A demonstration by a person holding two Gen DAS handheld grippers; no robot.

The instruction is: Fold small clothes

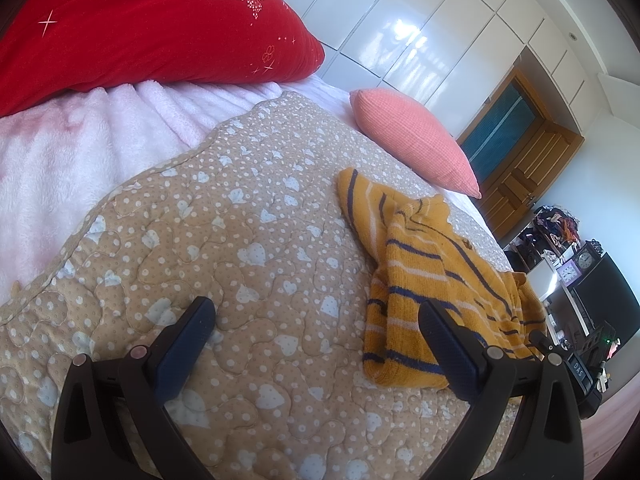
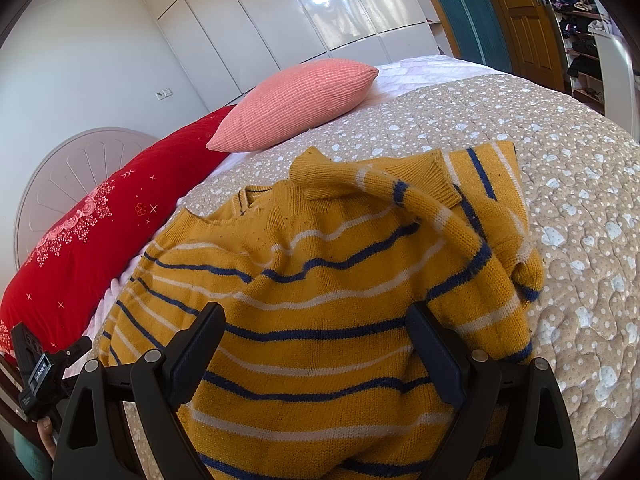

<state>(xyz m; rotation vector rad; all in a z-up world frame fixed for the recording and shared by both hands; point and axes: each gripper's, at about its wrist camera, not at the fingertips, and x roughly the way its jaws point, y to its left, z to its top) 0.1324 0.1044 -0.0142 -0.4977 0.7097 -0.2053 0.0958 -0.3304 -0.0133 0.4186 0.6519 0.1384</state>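
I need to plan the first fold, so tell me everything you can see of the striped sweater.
The sweater is mustard-yellow knit with thin navy and white stripes, ribbed cuffs and a round neck. It lies crumpled and unfolded on the quilt, neck toward the pillows. One sleeve curls loosely across the chest; the far side is bunched. The right claw is open over its body, the left claw open beside its edge; neither grips it.

Sweater (image 2: 320,300) on quilt (image 1: 240,240), small pillow (image 2: 296,104) behind it, long pillow (image 2: 100,232) against headboard (image 2: 80,160), wardrobe (image 2: 300,12) beyond
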